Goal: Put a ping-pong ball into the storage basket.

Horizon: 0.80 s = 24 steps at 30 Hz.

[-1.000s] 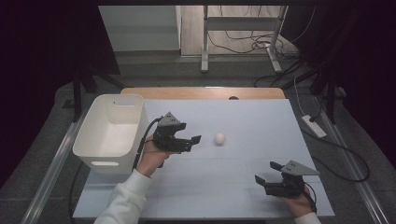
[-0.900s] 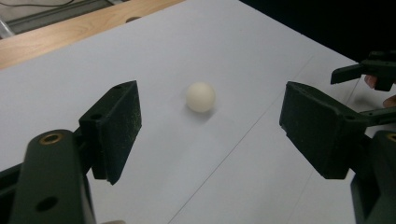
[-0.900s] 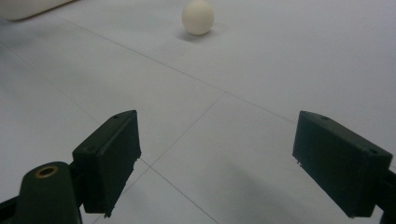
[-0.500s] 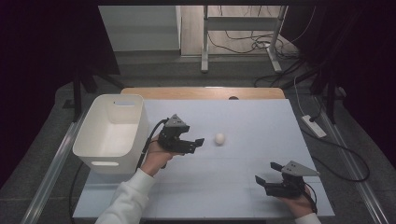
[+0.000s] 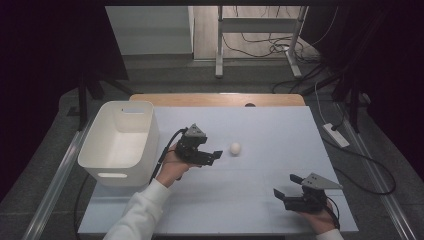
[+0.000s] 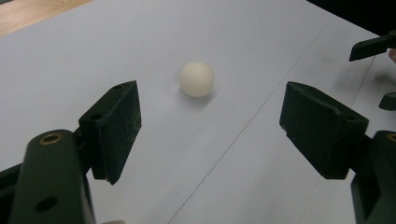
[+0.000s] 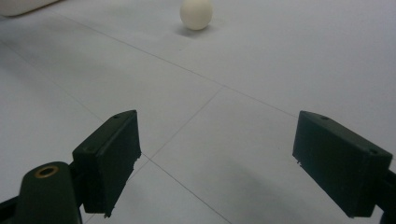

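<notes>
Standing at the far left of the table [image 5: 260, 125], a white plastic bin [image 5: 120, 142] is seen open-topped, with a handle slot in its near wall and its longer side running away from the camera. Just right of it, the left gripper [image 5: 212, 156] is held in a hand [image 5: 172, 167] with a white sleeve, its jaws spread wide and aimed rightward at a small white ball [image 5: 235, 148], which lies close ahead of them but is not touched. In the left gripper view the ball [image 6: 196, 79] is framed between and beyond the two open pads [image 6: 116, 126], resting on the pale sheet; being round, no long axis or heading can be given for it. Farther right and nearer the person, the right gripper [image 5: 285, 192] is held low over the table with its jaws likewise spread and nothing between them; in its own view the ball [image 7: 196, 14] is seen well ahead. The surface is a pale blue-white sheet crossed by thin seam lines, with a strip of bare wood at the far edge. Beyond it, a grey floor, a metal stand [image 5: 260, 30], loose cables and a white power strip [image 5: 336, 135] are visible. No writing can be read.
</notes>
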Each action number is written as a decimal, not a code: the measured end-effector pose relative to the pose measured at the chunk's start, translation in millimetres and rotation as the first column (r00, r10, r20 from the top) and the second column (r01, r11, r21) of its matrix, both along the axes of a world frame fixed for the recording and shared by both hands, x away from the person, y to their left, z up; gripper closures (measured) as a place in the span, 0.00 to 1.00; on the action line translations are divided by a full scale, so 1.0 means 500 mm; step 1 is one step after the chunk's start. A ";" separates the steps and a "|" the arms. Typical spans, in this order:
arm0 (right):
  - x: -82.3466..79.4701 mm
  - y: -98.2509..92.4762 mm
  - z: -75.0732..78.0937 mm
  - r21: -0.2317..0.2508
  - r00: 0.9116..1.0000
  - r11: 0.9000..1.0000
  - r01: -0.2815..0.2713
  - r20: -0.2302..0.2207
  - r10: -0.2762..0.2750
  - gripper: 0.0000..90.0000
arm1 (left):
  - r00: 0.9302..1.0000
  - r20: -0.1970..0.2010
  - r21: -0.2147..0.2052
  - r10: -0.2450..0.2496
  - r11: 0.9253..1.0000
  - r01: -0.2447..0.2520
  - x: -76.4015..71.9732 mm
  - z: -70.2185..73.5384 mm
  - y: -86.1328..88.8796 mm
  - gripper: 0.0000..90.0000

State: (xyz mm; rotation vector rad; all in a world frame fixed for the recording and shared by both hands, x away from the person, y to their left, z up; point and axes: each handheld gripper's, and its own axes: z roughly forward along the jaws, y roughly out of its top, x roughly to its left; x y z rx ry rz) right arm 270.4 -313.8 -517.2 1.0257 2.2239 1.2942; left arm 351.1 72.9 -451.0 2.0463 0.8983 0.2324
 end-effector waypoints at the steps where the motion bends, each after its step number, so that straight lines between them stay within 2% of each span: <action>1: 0.000 0.000 0.000 0.000 1.000 1.000 0.000 -0.002 0.000 0.17 | 1.000 -0.001 0.004 -0.002 1.000 0.002 0.002 -0.002 -0.002 0.24; 18: -0.001 -0.002 0.000 0.001 1.000 1.000 0.002 -0.001 -0.002 0.17 | 0.999 -0.028 0.038 -0.025 0.999 0.026 0.014 -0.026 -0.035 0.24; 24: -0.001 0.000 0.001 -0.001 1.000 1.000 -0.001 0.001 0.001 0.17 | 0.999 -0.034 0.063 -0.032 0.997 0.034 0.020 -0.033 -0.049 0.24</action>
